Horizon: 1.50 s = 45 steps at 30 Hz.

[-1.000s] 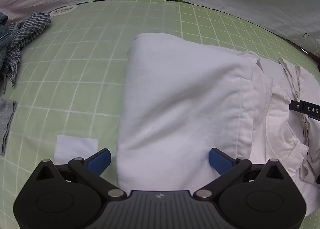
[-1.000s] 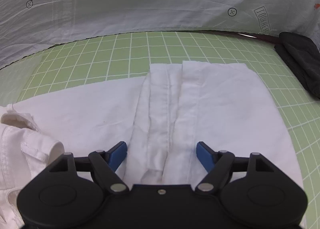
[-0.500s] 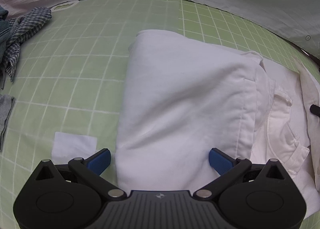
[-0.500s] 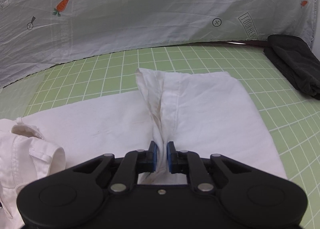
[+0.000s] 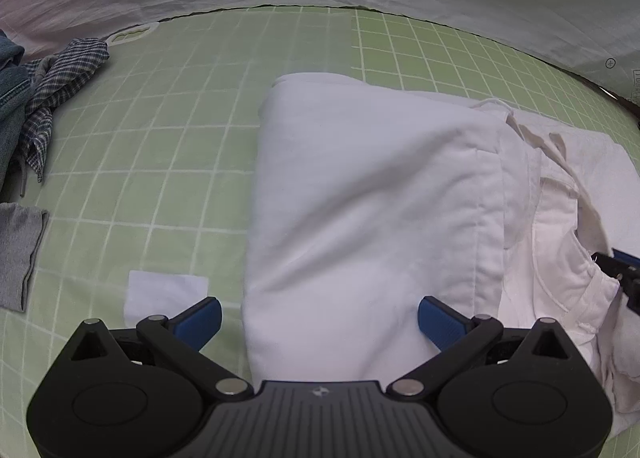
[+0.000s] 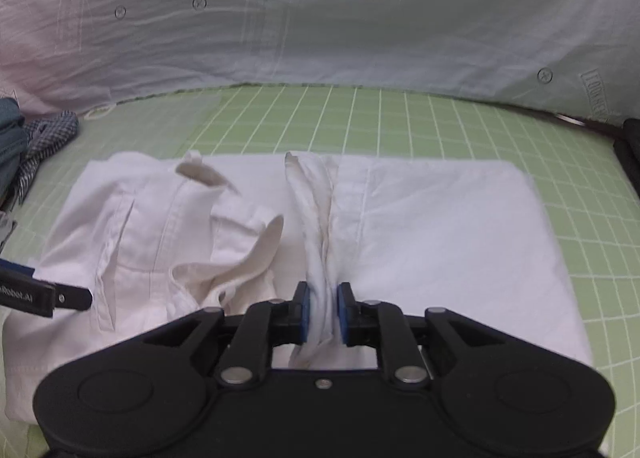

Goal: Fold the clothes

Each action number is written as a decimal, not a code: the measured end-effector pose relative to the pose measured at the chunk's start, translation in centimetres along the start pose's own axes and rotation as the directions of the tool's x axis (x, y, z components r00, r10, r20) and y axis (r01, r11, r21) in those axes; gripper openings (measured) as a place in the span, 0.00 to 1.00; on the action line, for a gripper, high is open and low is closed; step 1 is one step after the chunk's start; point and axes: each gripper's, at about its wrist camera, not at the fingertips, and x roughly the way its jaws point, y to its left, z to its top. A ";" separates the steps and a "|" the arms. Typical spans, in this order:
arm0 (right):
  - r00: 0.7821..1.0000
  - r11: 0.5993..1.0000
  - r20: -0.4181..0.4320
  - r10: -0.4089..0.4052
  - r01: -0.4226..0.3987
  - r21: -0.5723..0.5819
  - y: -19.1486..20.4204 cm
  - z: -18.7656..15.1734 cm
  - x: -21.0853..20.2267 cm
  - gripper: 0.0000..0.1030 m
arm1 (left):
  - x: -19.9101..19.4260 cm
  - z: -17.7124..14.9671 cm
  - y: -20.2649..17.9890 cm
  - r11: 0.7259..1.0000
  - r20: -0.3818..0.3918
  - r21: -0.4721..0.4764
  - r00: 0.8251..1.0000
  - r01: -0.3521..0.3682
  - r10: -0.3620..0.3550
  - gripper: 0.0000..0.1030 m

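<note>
Right gripper (image 6: 323,312): we see it clamped on a raised ridge of the white shirt (image 6: 440,234), frame centre
Left gripper (image 5: 318,320): spread wide over the shirt's folded edge
Open room: bare green grid mat (image 5: 160,130) at left
Mat's left edge: plaid garment (image 5: 60,86), grey cloth (image 5: 16,254)

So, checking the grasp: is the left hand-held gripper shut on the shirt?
No, the left hand-held gripper is open, its fingers apart over the shirt.

The left gripper (image 5: 319,317) holds its fingers wide apart, while the right gripper (image 6: 323,308) is pinched closed.
</note>
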 end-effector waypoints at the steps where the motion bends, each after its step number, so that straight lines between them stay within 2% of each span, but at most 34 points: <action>1: 1.000 1.000 -0.011 -0.008 0.008 -0.014 0.3 -0.1 0.2 0.24 | -0.1 0.0 0.1 1.000 0.003 0.002 1.000 -0.005 0.005 1.00; 3: 1.000 0.998 -0.010 -0.026 0.026 -0.052 1.0 -0.2 0.3 0.28 | -0.4 -0.2 0.3 1.000 0.008 0.003 1.000 -0.021 0.021 1.00; 8: 0.999 0.999 -0.019 -0.028 0.028 -0.026 0.8 -0.2 0.0 0.37 | -0.4 -0.4 1.3 0.999 0.001 -0.048 1.000 -0.021 0.022 1.00; 13: 0.999 0.999 0.039 -0.029 0.027 0.036 -0.1 -0.2 -1.7 0.63 | -0.8 -0.3 1.9 0.997 0.015 -0.066 1.000 -0.026 0.027 1.00; 15: 0.997 0.998 0.072 -0.037 0.033 0.054 -0.5 0.0 -2.5 0.77 | -1.1 -0.2 2.3 0.997 0.022 -0.076 0.999 -0.026 0.028 1.00; 20: 0.986 0.994 0.153 -0.061 0.046 0.101 -1.3 0.4 -4.5 0.92 | -1.4 -0.3 3.9 0.994 0.033 -0.105 0.999 -0.022 0.026 1.00; 22: 0.980 0.992 0.185 -0.072 0.050 0.119 -1.6 0.5 -5.3 0.93 | -1.2 -0.4 4.6 0.993 0.032 -0.117 0.999 -0.013 0.017 1.00; 25: 0.975 0.983 0.189 -0.114 0.084 0.161 -2.7 0.6 -5.5 0.93 | -0.8 -0.7 5.4 0.990 0.032 -0.143 0.999 0.021 -0.016 1.00; 27: 0.975 0.976 0.173 -0.136 0.102 0.194 -3.4 0.5 -5.4 0.94 | -0.5 -0.9 5.7 0.984 0.035 -0.168 0.998 0.052 -0.046 1.00; 33: 0.972 0.942 0.102 -0.212 0.175 0.285 -5.5 -0.1 -4.8 0.94 | 0.6 -0.9 4.4 0.980 0.034 -0.143 0.990 0.140 -0.137 0.99; 37: 0.957 0.920 0.048 -0.285 0.260 0.292 -6.6 -0.8 -4.4 0.94 | 0.7 -0.5 3.6 0.986 0.035 -0.108 0.992 0.128 -0.125 0.98; 40: 0.944 0.902 0.014 -0.329 0.310 0.299 -7.3 -1.5 -4.5 0.94 | 0.3 -0.3 3.2 0.985 0.049 -0.112 0.991 0.131 -0.126 0.87; 41: 0.942 0.896 0.008 -0.334 0.316 0.311 -7.7 -1.7 -4.6 0.94 | 0.0 -0.3 3.1 0.983 0.057 -0.121 0.990 0.138 -0.132 0.76; 42: 0.941 0.891 0.002 -0.338 0.319 0.324 -8.1 -1.9 -4.7 0.94 | -0.3 -0.2 2.9 0.981 0.064 -0.130 0.989 0.144 -0.137 0.52; 43: 0.941 0.885 -0.002 -0.338 0.319 0.339 -8.5 -2.1 -4.8 0.94 | -0.7 -0.1 2.8 0.979 0.072 -0.139 0.987 0.151 -0.142 0.48; 45: 0.940 0.879 -0.004 -0.342 0.321 0.353 -9.4 -2.5 -5.3 0.94 | -1.3 0.0 2.5 0.974 0.089 -0.156 0.985 0.164 -0.151 0.28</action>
